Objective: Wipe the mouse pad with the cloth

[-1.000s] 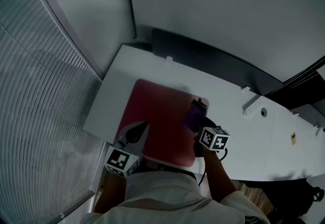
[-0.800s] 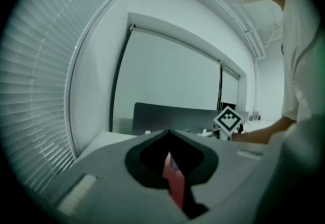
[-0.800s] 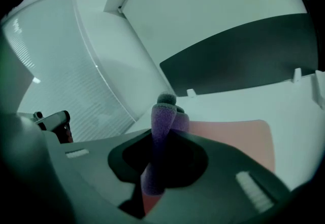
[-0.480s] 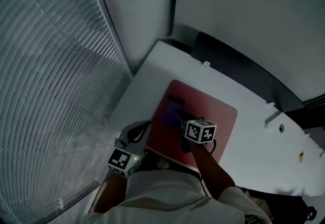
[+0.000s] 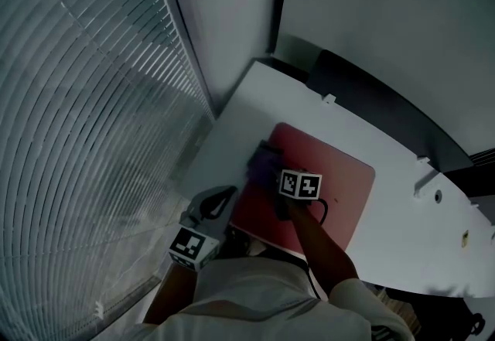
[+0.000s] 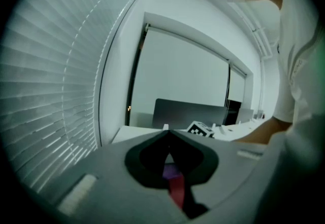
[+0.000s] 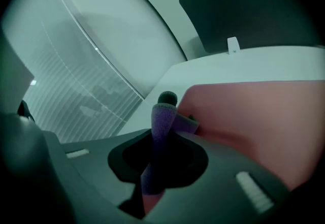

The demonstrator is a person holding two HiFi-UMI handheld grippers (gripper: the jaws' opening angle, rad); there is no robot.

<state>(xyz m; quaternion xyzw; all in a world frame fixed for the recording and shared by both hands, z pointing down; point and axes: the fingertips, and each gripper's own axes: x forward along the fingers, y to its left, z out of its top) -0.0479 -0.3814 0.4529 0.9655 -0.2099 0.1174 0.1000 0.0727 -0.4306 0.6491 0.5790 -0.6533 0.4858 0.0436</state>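
A red mouse pad (image 5: 336, 181) lies on the white table (image 5: 251, 96). My right gripper (image 5: 272, 175) is shut on a purple cloth (image 5: 261, 164), which presses on the pad's far left edge. In the right gripper view the cloth (image 7: 161, 121) stands folded between the jaws of the right gripper (image 7: 163, 116), with the pad (image 7: 254, 111) to the right. My left gripper (image 5: 228, 194) rests at the pad's near left edge, its tips together. In the left gripper view that gripper (image 6: 168, 135) shows a sliver of cloth (image 6: 171, 169) and pad (image 6: 176, 190) through the gap behind its jaws.
Window blinds (image 5: 93, 100) run close along the table's left side. A dark screen (image 5: 371, 92) stands along the far edge. A white fitting (image 5: 433, 191) sits on the table at the right. A black cable (image 5: 322, 212) loops by my right wrist.
My right gripper has dragged the cloth across the pad from its far right corner to its far left edge. The left gripper stays at the near left edge. The head view has swung.
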